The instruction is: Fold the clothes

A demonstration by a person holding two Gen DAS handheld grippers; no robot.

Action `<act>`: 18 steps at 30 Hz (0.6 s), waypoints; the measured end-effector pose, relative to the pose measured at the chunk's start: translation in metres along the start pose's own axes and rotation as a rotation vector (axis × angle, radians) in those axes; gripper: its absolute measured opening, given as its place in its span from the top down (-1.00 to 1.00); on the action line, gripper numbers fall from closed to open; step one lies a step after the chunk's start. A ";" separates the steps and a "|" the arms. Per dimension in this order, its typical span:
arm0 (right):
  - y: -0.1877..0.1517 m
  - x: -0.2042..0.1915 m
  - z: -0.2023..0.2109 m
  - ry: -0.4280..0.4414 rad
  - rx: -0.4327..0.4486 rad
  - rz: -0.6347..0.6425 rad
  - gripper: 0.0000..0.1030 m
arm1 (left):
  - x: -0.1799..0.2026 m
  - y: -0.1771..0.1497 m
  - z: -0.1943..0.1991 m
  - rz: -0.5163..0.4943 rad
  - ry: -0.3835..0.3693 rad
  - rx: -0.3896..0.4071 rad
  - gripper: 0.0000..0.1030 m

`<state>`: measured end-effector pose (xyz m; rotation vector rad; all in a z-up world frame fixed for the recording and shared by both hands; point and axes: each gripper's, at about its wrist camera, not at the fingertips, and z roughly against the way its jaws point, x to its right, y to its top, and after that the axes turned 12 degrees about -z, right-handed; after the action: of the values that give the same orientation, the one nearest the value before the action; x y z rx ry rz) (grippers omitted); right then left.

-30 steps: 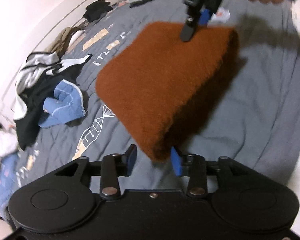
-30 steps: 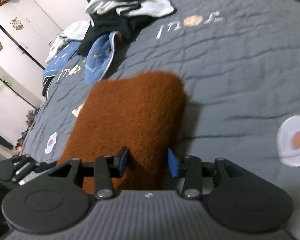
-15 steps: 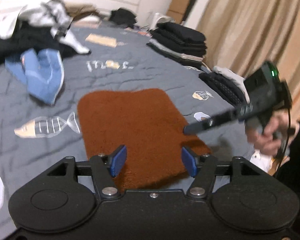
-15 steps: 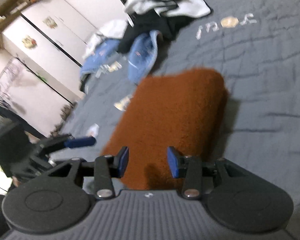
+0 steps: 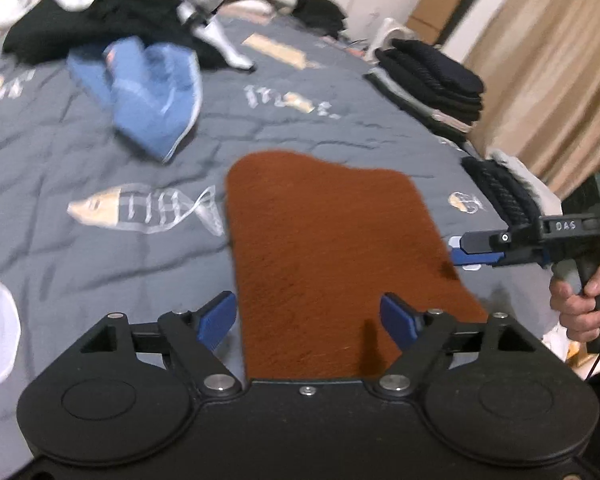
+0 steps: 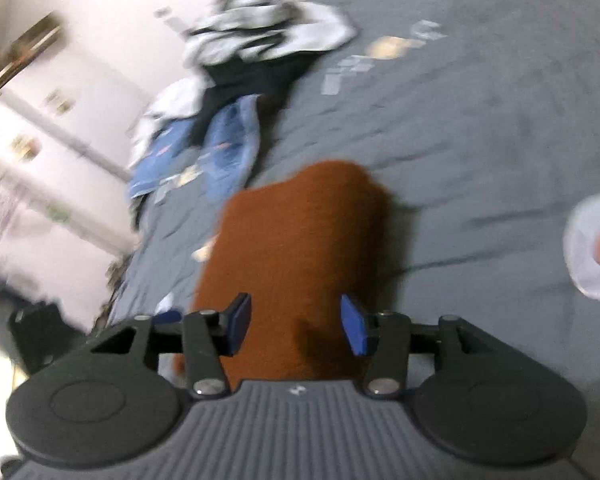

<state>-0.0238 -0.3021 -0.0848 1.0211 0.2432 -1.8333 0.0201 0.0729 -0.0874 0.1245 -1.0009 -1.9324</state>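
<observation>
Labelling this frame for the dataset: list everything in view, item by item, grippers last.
Folded fleece garment: 1, rust brown, flat on the bedspread, ahead of both grippers.
Bedspread: 1, grey with fish, egg and letter prints, under everything.
Blue garment: 1, light blue, crumpled, beyond the fleece to the left.
Unfolded pile: 1 heap, black and white, far left by the wall.
Folded stack: 1, mostly black, far right edge of the bed.
Knit piece: 1, black on white, right edge, nearer.
Curtain: 1, beige, right.
Wardrobe: white, blurred, left in the right wrist view.
Left gripper: open, over the near end of the fleece.
Right gripper: open, over the fleece.
</observation>
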 end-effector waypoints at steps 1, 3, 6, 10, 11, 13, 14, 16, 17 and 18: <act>0.001 0.003 -0.003 -0.018 -0.006 -0.007 0.04 | -0.005 -0.002 -0.002 0.033 -0.011 -0.006 -0.51; 0.000 0.006 -0.010 -0.032 -0.017 -0.008 0.04 | -0.010 -0.006 -0.009 0.079 -0.041 -0.021 -0.52; -0.004 0.003 -0.019 -0.033 -0.013 0.005 0.04 | -0.014 -0.013 -0.021 0.134 -0.078 -0.046 -0.53; -0.006 0.000 -0.028 -0.019 0.026 0.020 0.04 | -0.017 -0.022 -0.036 0.194 -0.109 -0.054 -0.55; -0.006 0.000 -0.029 -0.015 0.043 0.021 0.05 | -0.019 -0.025 -0.038 0.226 -0.121 -0.041 -0.52; -0.005 -0.001 -0.029 -0.014 0.094 0.015 0.14 | -0.018 -0.029 -0.039 0.244 -0.135 -0.012 -0.34; -0.004 -0.001 -0.029 -0.012 0.118 0.014 0.20 | -0.015 -0.029 -0.039 0.228 -0.136 -0.009 -0.21; -0.003 -0.003 -0.028 -0.010 0.147 0.019 0.34 | -0.008 -0.027 -0.034 0.209 -0.139 -0.004 0.15; -0.002 -0.004 -0.028 -0.001 0.158 0.022 0.44 | -0.004 -0.025 -0.029 0.208 -0.146 0.000 0.17; -0.002 -0.005 -0.026 0.011 0.169 0.027 0.50 | 0.000 -0.022 -0.023 0.209 -0.154 0.005 0.20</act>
<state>-0.0104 -0.2828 -0.0981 1.1459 0.0814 -1.8482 0.0158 0.0649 -0.1177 -0.1236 -1.0753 -1.7683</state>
